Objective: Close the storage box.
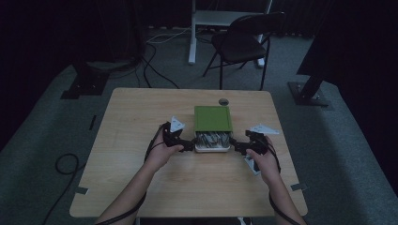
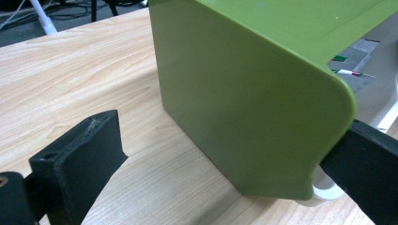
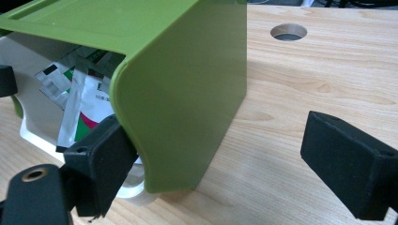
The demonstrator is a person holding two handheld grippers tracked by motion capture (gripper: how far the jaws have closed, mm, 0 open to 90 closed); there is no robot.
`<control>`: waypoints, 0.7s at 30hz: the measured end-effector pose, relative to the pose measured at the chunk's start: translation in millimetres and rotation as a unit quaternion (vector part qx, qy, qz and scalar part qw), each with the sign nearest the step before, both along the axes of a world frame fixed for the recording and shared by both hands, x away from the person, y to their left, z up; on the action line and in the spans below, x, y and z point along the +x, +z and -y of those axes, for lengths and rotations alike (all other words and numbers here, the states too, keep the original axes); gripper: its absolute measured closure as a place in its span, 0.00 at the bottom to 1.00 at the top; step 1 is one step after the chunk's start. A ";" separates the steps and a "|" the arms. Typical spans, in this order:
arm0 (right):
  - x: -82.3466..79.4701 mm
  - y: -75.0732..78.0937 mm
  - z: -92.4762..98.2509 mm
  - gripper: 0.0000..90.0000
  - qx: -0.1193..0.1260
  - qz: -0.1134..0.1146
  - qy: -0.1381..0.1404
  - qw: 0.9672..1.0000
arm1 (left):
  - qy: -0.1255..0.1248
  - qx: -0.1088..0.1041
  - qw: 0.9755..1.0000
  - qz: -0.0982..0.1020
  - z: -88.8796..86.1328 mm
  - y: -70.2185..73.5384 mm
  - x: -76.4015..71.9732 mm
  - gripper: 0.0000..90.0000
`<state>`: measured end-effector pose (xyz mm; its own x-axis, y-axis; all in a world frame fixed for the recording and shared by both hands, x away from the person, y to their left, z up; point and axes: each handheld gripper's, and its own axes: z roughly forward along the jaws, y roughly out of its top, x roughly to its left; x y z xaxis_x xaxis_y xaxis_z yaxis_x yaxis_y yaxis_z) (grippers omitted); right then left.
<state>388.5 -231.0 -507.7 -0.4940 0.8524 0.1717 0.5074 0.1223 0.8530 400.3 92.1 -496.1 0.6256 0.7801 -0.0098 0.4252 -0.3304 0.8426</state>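
Note:
A green box [image 1: 213, 118] stands mid-table with its white drawer [image 1: 212, 143] pulled out toward me, several printed packets [image 3: 80, 98] inside. My left gripper [image 1: 190, 143] is open at the drawer's left front corner. In the left gripper view the green wall [image 2: 234, 103] sits between the spread jaws, and the drawer's white rim [image 2: 324, 192] shows by the right jaw. My right gripper [image 1: 236, 146] is open at the right front corner. There one jaw rests against the box's front edge [image 3: 141, 140] beside the drawer [image 3: 136, 192], and the other stands well clear of the wall.
The wooden table [image 1: 141, 140] has a round hole [image 1: 224, 101] behind the box, also visible as the hole [image 3: 288, 31] in the right gripper view. A small card [image 1: 252, 165] lies under the right hand. A folding chair [image 1: 244, 40], a white desk leg [image 1: 192, 37] and floor cables stand beyond the table.

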 end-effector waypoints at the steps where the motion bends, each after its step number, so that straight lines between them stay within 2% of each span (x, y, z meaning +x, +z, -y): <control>1: 0.3 0.0 -0.5 0.12 0.000 -0.001 -0.001 1.000 | 0.000 0.000 1.000 -0.003 0.0 0.0 0.5 0.02; 4: 0.8 -0.2 -1.3 0.12 0.005 -0.008 -0.008 1.000 | -0.002 0.002 1.000 -0.005 0.2 0.2 1.6 0.02; 8: 0.7 -0.2 -3.0 0.12 0.004 -0.006 -0.009 1.000 | -0.005 0.008 1.000 -0.003 1.4 1.2 1.7 0.03; 10: 0.6 -0.3 -3.4 0.12 0.004 -0.008 -0.010 1.000 | -0.007 -0.002 1.000 -0.006 2.0 1.5 1.1 0.02; 13: -0.3 1.0 -3.7 0.12 0.012 -0.005 -0.014 1.000 | -0.009 -0.004 1.000 -0.007 2.7 2.1 -0.4 0.02; 15: -0.8 2.4 -3.6 0.12 0.012 -0.002 -0.014 1.000 | -0.009 -0.016 1.000 -0.008 2.7 3.2 -1.7 0.03; 21: -3.5 4.8 -2.6 0.12 0.018 0.010 -0.003 1.000 | -0.023 -0.027 0.999 -0.012 1.6 7.2 -7.4 0.02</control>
<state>385.0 -228.4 -502.9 -0.4917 0.8494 0.1917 0.4908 0.0885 0.8668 392.9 90.5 -488.9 0.6593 0.7489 -0.0668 0.4312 -0.3038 0.8496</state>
